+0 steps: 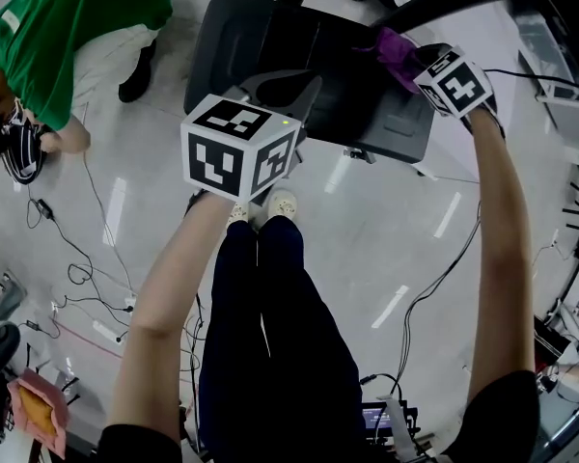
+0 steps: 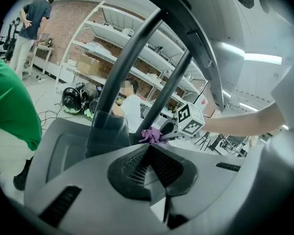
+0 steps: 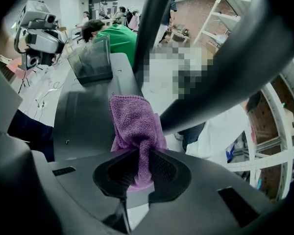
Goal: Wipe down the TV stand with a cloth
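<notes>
Pinching the purple cloth (image 3: 134, 121) in our right gripper (image 3: 142, 161), we hold it against the TV stand base (image 1: 241, 46), our left gripper (image 2: 150, 153) pressed together, empty.

Two grippers are counted, the left gripper (image 2: 149, 150) and the right gripper (image 3: 139, 153). Two marker cubes are counted with them, the left cube (image 1: 239, 148) and the right cube (image 1: 454, 80). One purple cloth (image 3: 134, 121) is seen and one TV stand (image 1: 232, 46), on which two slanted posts are counted, the nearer post (image 2: 127, 62) and the farther post (image 2: 171, 84). Three other people are counted in the left gripper view: a person in green (image 2: 10, 111), a standing person (image 2: 32, 18) and a seated person (image 2: 130, 109). One shelving rack (image 2: 117, 38) is seen.
</notes>
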The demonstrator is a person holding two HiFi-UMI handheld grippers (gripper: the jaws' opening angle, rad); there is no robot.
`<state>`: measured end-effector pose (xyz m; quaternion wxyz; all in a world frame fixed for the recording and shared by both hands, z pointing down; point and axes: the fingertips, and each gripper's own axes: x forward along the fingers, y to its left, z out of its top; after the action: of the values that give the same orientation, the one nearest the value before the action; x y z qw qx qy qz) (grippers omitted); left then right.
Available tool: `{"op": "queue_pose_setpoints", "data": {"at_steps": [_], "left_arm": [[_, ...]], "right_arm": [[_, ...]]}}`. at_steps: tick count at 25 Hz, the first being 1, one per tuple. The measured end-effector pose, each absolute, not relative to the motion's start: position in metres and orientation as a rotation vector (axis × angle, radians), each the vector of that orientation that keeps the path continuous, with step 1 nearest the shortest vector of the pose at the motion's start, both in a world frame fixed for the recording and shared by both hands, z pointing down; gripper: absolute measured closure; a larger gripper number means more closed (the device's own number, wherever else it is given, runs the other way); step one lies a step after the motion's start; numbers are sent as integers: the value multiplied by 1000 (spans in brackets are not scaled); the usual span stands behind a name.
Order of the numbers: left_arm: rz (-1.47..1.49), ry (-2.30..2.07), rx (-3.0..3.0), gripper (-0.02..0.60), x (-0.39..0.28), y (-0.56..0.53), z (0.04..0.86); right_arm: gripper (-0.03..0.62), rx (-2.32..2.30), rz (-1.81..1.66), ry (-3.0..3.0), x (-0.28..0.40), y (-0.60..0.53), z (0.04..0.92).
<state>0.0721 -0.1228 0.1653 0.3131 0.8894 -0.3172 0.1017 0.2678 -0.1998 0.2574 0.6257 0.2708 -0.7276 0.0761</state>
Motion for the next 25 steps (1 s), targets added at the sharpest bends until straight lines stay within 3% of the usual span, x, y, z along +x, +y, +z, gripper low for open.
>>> {"op": "queue_pose_setpoints", "data": {"at_steps": [19,25], "left_arm": [[312,-762,2370,575,100,-108,167],[315,-747,2380,575,100,-101,164]], "right_arm": [[526,874,247,-1461,370,-176,249],[526,967,234,-1533,358,-172,226]]}}
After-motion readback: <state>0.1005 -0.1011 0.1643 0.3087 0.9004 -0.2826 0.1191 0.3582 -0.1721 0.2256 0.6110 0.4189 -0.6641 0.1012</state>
